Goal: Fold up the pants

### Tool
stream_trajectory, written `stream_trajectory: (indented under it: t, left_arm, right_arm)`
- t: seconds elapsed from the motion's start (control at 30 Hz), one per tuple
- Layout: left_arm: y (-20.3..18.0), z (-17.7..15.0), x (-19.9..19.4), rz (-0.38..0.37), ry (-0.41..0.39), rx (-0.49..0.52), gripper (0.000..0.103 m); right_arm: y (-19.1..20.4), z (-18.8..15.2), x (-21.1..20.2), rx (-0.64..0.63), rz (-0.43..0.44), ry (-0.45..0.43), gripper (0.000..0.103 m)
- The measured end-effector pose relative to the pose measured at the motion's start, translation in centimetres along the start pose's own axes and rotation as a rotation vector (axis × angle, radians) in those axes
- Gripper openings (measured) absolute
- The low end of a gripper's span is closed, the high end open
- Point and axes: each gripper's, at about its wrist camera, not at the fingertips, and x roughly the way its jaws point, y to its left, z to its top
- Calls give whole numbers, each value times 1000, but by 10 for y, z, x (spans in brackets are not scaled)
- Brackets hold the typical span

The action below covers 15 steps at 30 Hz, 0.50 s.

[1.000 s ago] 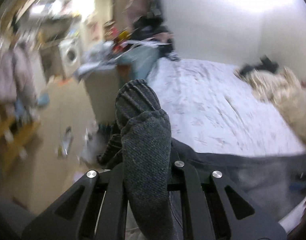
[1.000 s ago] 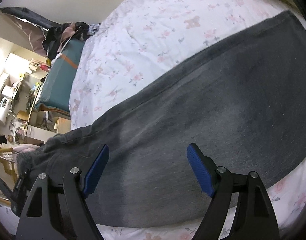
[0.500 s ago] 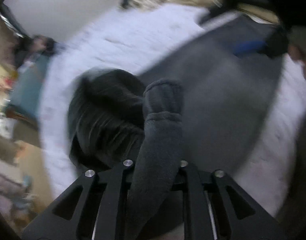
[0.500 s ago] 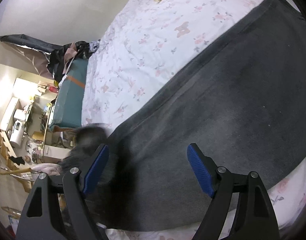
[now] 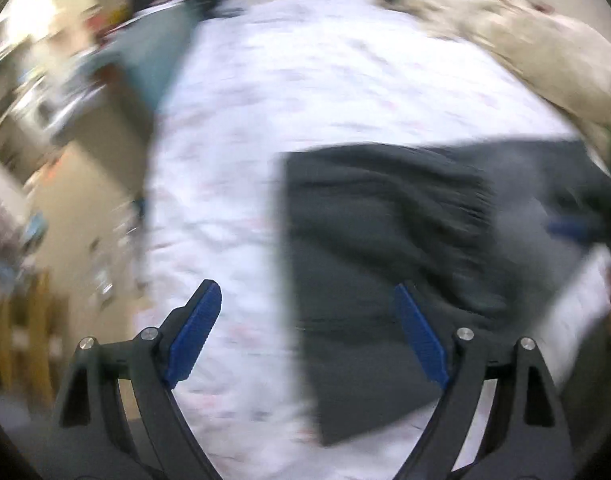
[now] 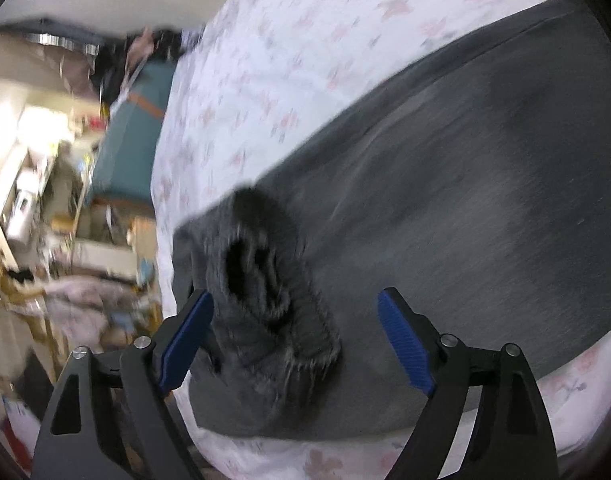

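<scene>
On the bed (image 5: 345, 92), with its white flowered sheet, the pants (image 5: 385, 248) are seen lying flat as a dark grey slab. Everything is placed here by the pants. Off their left edge, the left gripper (image 5: 309, 336) is held with its jaws spread wide and nothing between the blue pads; the left pad hangs over bare sheet and the right pad over cloth, so the straight left edge of the pants runs up between them. That view is blurred, and finer detail cannot be read. Beyond the far side of the pants a beige blanket (image 5: 545, 52) is heaped, well apart from them. In the right wrist view the pants (image 6: 485, 200) are shown stretching away up and to the right, their long axis running diagonally from the near end. At that near end a ribbed cuff (image 6: 265, 292) is seen doubled back onto the cloth, its opening turned toward the camera. The right gripper (image 6: 293, 336) is likewise released, jaws wide, with the cuff lying just above the gap and near the left pad. The right gripper is judged the nearer one to the cuff, which would have to be smoothed or taken along the long axis for the next fold.
</scene>
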Motion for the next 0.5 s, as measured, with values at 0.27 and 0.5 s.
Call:
stream_trajectory:
  t: [0.27,0.5]
  left_arm:
    - [42,-10,35,-29,53,-236,86]
    - [41,-1,21,-125,38,-263,86]
  right_arm:
    - [21,-48,44,-96,-141,106,69]
    - [45,-74,-9,-106,-89,-33,16]
